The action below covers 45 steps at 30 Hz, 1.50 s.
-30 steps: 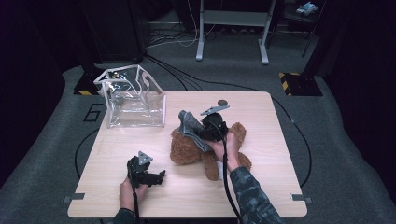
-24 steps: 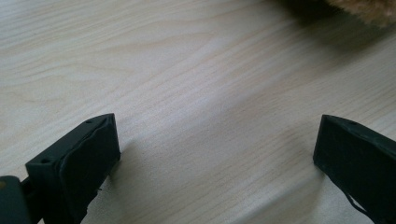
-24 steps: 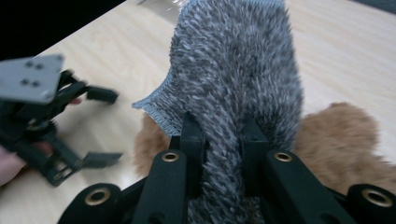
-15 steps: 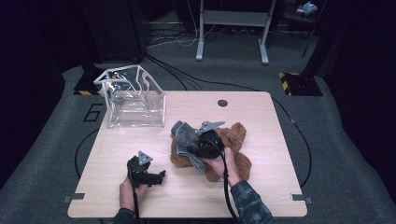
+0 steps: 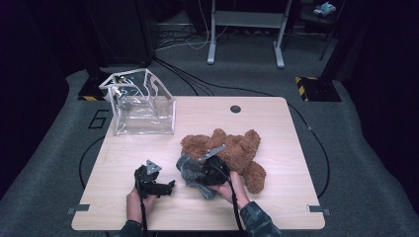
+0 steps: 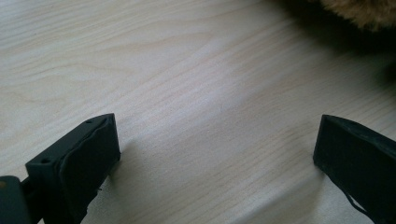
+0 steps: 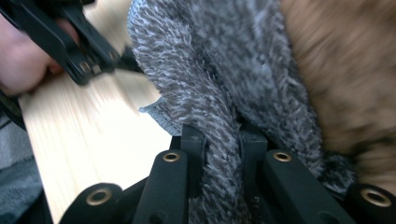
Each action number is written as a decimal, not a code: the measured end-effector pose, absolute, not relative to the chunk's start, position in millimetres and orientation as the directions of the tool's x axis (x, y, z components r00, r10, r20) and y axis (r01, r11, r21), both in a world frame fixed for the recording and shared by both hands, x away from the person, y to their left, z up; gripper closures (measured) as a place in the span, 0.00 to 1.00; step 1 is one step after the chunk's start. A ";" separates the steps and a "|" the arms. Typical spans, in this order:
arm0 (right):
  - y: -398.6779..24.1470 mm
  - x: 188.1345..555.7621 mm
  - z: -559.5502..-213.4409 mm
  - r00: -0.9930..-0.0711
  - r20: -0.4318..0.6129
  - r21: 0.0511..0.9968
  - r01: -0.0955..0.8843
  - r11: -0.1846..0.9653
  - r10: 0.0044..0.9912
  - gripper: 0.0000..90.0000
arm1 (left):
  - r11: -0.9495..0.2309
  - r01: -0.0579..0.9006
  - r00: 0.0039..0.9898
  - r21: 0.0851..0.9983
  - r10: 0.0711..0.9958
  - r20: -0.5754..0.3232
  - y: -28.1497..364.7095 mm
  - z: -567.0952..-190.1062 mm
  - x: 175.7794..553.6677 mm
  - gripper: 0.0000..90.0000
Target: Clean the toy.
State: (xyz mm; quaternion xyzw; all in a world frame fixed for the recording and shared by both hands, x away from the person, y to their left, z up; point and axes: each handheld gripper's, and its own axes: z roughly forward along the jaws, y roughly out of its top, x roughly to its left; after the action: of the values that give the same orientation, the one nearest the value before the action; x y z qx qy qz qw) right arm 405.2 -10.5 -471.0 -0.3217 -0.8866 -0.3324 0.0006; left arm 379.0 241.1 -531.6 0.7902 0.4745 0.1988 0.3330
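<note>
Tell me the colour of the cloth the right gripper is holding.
Mottled grey: the fuzzy cloth shows best in the right gripper view.

Brown teddy bear (image 5: 237, 148) on wooden table (image 5: 276, 197), right gripper (image 5: 210, 173) holding grey cloth (image 5: 190, 173), clear bag (image 5: 143, 106) behind

One teddy bear (image 5: 237, 148), one grey fuzzy cloth (image 5: 190, 170), one clear bag (image 5: 143, 106), two grippers.

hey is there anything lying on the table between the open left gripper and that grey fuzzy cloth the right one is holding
Nothing visible does. Bare table lies between the left gripper and the grey cloth, which the right gripper pinches beside the brown teddy bear.
</note>
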 end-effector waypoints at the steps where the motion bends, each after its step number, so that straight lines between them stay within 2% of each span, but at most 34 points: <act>1: -9.0 404.2 -475.4 -0.788 0.224 0.574 0.582 0.576 0.574 0.86 | -0.329 0.617 0.471 0.715 0.882 -0.001 241.2 -531.5 379.0 0.00; 7: -9.6 403.6 -484.8 -0.793 0.238 0.566 0.583 0.584 0.561 0.86 | -0.328 0.617 0.471 0.715 0.882 -0.001 241.1 -531.6 379.0 0.00; 14: -28.2 404.9 -447.8 -0.792 0.261 0.643 0.569 0.513 0.551 0.86 | -0.328 0.617 0.471 0.715 0.882 -0.002 241.1 -531.6 379.1 0.00; 15: -37.4 409.2 -430.6 -0.795 0.248 0.681 0.550 0.484 0.554 0.86 | -0.335 0.616 0.475 0.712 0.880 0.003 241.6 -531.3 379.1 0.00; 18: -46.9 414.8 -411.8 -0.788 0.229 0.711 0.536 0.455 0.571 0.86 | -0.336 0.617 0.476 0.712 0.880 0.002 241.6 -531.3 379.1 0.00; 22: -62.5 429.6 -385.8 -0.749 0.203 0.748 0.534 0.394 0.630 0.86 | -0.335 0.618 0.475 0.711 0.880 0.001 241.5 -531.3 378.9 0.00; 28: -78.3 462.1 -365.3 -0.663 0.130 0.771 0.535 0.346 0.737 0.86 | -0.328 0.621 0.472 0.712 0.881 -0.005 241.0 -531.5 378.6 0.00; 35: -72.7 490.6 -367.2 -0.588 0.056 0.746 0.562 0.357 0.807 0.86 | -0.328 0.621 0.473 0.712 0.881 -0.007 241.1 -531.4 378.7 0.00; 45: -46.0 515.2 -397.0 -0.596 -0.024 0.623 0.619 0.478 0.803 0.85 | -0.326 0.616 0.468 0.718 0.884 0.000 240.9 -531.8 379.0 0.00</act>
State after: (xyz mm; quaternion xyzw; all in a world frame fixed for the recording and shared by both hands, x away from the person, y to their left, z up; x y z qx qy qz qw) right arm 515.2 -46.0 -397.0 -0.4208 -0.8449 -0.2897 -0.1585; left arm 379.0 240.9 -531.8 0.7890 0.4751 0.2011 0.3336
